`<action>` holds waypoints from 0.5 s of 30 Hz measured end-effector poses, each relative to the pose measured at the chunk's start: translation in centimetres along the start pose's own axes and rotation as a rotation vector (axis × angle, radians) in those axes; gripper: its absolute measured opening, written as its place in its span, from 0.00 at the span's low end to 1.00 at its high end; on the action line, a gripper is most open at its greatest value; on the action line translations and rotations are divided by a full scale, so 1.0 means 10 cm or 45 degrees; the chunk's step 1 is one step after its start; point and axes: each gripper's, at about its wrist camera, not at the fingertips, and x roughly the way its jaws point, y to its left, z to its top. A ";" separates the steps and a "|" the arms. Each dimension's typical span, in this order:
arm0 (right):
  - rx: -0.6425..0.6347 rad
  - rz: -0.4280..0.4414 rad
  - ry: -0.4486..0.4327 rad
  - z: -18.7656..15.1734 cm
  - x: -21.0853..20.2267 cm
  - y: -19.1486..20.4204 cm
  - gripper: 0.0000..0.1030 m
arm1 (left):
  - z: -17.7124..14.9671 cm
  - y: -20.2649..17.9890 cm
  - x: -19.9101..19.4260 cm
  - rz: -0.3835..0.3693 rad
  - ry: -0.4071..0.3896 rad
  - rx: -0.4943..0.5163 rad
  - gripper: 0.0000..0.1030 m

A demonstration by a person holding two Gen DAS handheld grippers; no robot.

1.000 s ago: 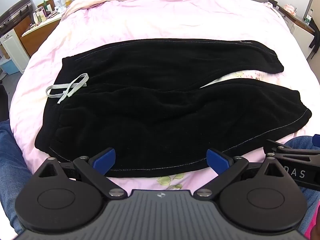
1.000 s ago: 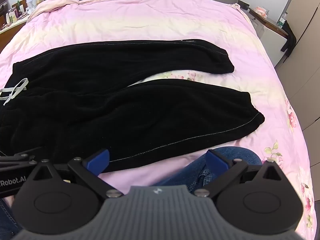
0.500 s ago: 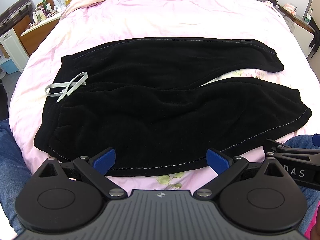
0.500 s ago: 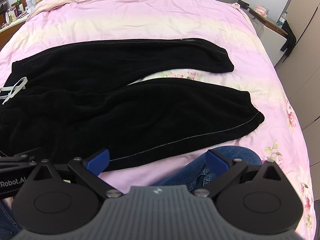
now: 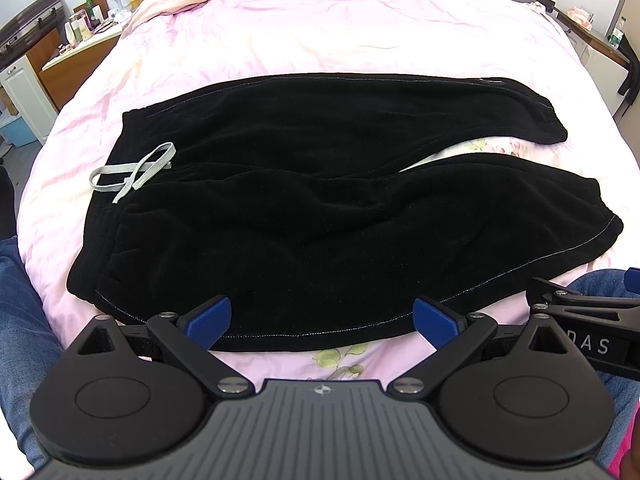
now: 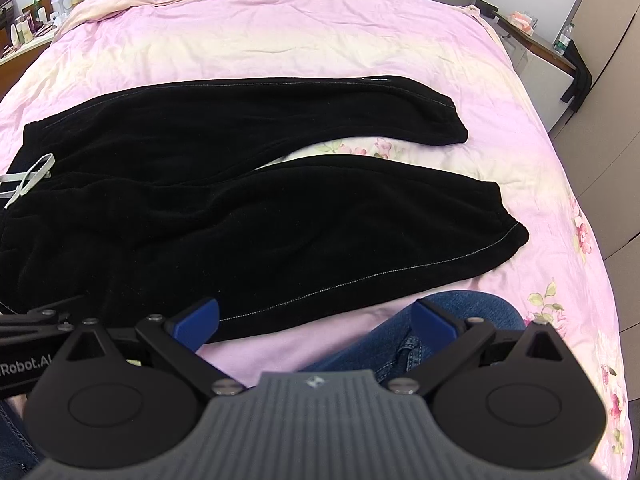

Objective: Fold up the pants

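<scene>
Behind the left gripper (image 5: 322, 317), black pants' (image 5: 320, 216) near hem partly hidden.

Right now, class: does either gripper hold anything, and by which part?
Nothing is held. The left gripper and right gripper are both open, apart from the black pants spread on the bed.

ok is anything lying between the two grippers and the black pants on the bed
Nothing visible. The left gripper and right gripper are both open just short of the black pants' near edge, with only bare pink bedsheet between.
</scene>
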 end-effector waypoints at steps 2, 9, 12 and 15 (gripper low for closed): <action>0.001 0.000 0.000 0.00 0.00 0.00 0.95 | 0.00 0.00 0.00 -0.001 0.000 -0.002 1.00; 0.000 0.000 -0.001 0.00 0.00 0.00 0.95 | 0.00 0.01 0.00 -0.003 0.000 -0.002 1.00; -0.001 -0.003 -0.002 0.00 0.00 0.00 0.95 | 0.00 0.01 0.00 -0.003 0.001 -0.001 1.00; -0.001 -0.004 -0.003 -0.01 0.00 -0.01 0.95 | 0.00 0.01 0.00 -0.004 0.002 -0.001 1.00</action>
